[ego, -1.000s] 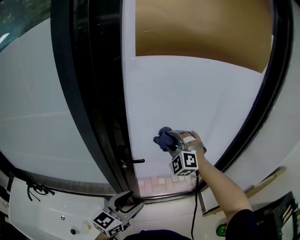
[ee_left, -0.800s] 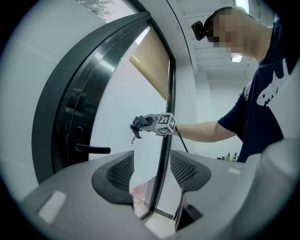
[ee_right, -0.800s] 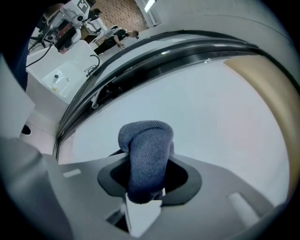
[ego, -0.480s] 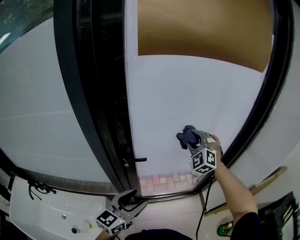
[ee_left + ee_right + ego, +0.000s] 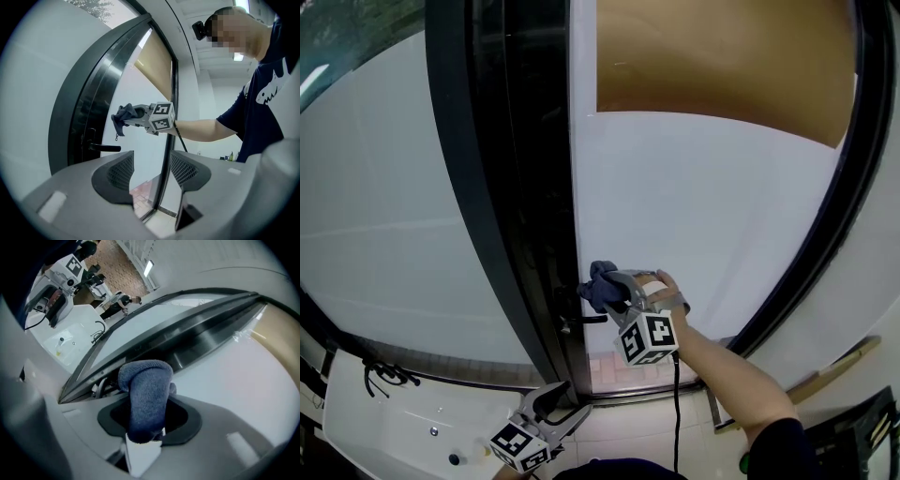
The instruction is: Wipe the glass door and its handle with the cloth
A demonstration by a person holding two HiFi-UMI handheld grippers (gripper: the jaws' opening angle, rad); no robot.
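Cloth (image 5: 600, 284), dark blue and bunched, is clamped between the closed-down jaws of the right gripper (image 5: 622, 287) and is held at the lower left edge of the glass door (image 5: 703, 216). Whether the pane is actually touched cannot be told. In the right gripper view the cloth (image 5: 145, 399) is seen standing out of the jaws as a thick folded roll. The black handle (image 5: 584, 320) juts out level just below the cloth, and the dark door frame (image 5: 506, 187) lies immediately to its left. The upper part of the glass is covered by a tan panel (image 5: 722, 66). The left gripper (image 5: 561, 401) is held low, well apart from the door. Its jaws are spread wide with nothing between them, as shown in the left gripper view (image 5: 151, 171).
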